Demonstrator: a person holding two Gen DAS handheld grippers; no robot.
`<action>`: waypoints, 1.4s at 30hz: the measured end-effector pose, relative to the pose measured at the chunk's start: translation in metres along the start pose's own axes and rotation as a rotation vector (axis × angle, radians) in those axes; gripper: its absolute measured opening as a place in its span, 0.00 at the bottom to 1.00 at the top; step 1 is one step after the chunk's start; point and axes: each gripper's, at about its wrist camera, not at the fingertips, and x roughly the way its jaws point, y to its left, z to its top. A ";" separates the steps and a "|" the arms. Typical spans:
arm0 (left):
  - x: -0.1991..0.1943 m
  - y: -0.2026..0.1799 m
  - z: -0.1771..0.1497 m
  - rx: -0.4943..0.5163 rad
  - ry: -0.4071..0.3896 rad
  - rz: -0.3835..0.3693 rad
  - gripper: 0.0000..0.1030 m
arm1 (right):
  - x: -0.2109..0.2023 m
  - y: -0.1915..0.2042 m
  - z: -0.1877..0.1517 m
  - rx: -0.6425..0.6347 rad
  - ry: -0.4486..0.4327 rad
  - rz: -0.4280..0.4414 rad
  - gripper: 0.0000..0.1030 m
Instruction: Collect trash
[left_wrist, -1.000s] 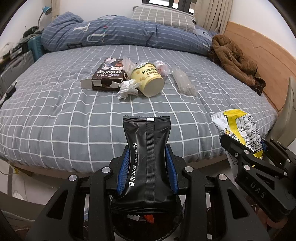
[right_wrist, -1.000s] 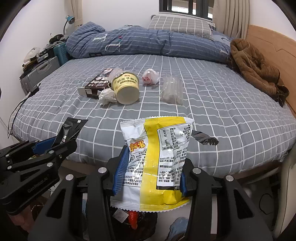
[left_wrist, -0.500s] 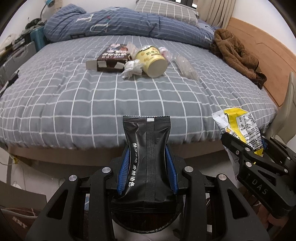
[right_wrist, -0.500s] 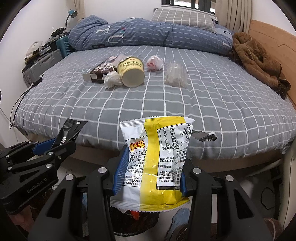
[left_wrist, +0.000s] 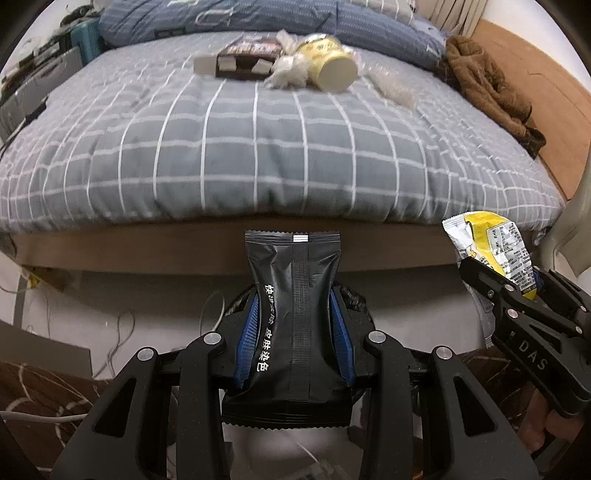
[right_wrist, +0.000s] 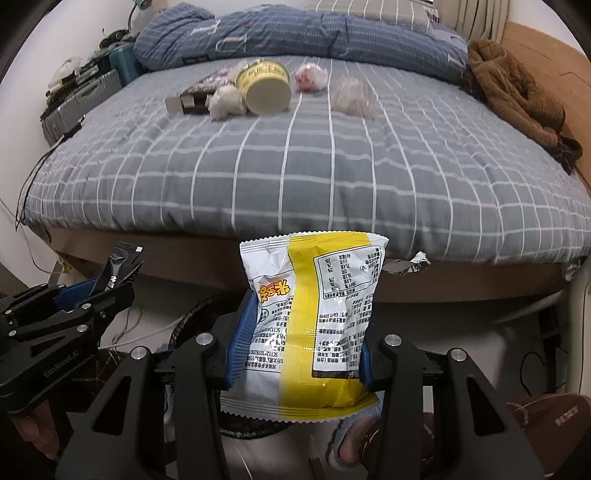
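I am holding the left tongs (left_wrist: 294, 334) clamped on a black sachet (left_wrist: 293, 295), its blue pads (left_wrist: 251, 332) pressing both sides of the packet, which is standing upright just off the near edge of the bed (left_wrist: 258, 140). I am keeping the right tongs (right_wrist: 299, 341) closed around a yellow-and-white snack bag (right_wrist: 314, 314), also upright and off the bed's near edge, with a torn foil flap (right_wrist: 406, 264) sticking out to its right. Both packets are hanging over the floor beside the bed, the left tongs (right_wrist: 66, 317) showing at the left of the right wrist view and the right tongs (left_wrist: 517, 295) at the right of the left wrist view. More trash is lying toward the far edge of the grey checked bed: a dark carton (right_wrist: 195, 94), a crumpled tissue (right_wrist: 225, 103) touching it, a yellow cup (right_wrist: 264, 86) on its side, a pink-and-white wad (right_wrist: 310, 75) and a clear plastic wrapper (right_wrist: 352, 98). A brown garment (right_wrist: 517, 96) is piled along the bed's right edge, and a blue quilt (right_wrist: 295, 33) is bunched across the far edge.
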 end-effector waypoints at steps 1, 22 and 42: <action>0.002 0.000 -0.002 -0.002 0.006 -0.001 0.35 | 0.003 0.001 -0.004 -0.001 0.009 -0.001 0.43; 0.104 0.000 -0.030 0.035 0.184 0.008 0.35 | 0.097 0.003 -0.034 -0.003 0.222 0.027 0.43; 0.143 -0.026 -0.035 0.051 0.258 -0.032 0.42 | 0.122 -0.034 -0.056 0.060 0.290 -0.007 0.43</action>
